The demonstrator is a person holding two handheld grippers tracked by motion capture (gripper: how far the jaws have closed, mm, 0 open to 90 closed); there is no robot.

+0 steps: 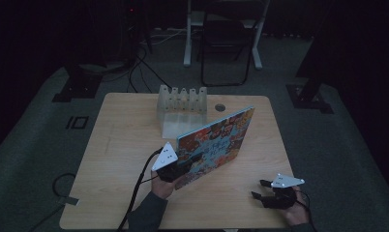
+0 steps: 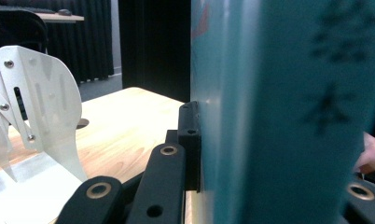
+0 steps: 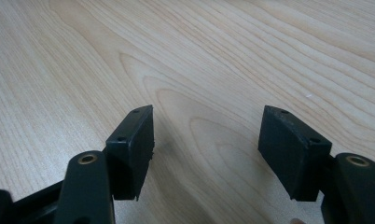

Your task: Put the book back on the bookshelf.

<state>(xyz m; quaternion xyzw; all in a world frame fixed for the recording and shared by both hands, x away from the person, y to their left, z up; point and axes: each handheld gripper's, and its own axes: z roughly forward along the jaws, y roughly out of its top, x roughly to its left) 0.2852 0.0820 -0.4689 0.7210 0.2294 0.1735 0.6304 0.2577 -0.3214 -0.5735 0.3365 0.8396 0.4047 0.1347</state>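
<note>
A book (image 1: 214, 145) with a colourful patterned cover stands tilted on its edge in the middle of the wooden table (image 1: 125, 145). My left gripper (image 1: 185, 165) is shut on the book's near lower corner. In the left gripper view the teal spine (image 2: 269, 112) sits between the jaws, with the left pad (image 2: 189, 140) pressed flat against it. My right gripper (image 1: 259, 189) rests low at the table's front right, apart from the book. In the right gripper view this gripper (image 3: 206, 140) stands open over bare wood (image 3: 176, 56), nothing between its pads.
A clear slotted rack (image 1: 181, 104) on a flat base stands at the back middle of the table, just behind the book, and appears close at the left as white fins (image 2: 41, 107). A round grommet (image 1: 220, 107) lies beside it. Cables (image 1: 139, 188) trail off the front edge.
</note>
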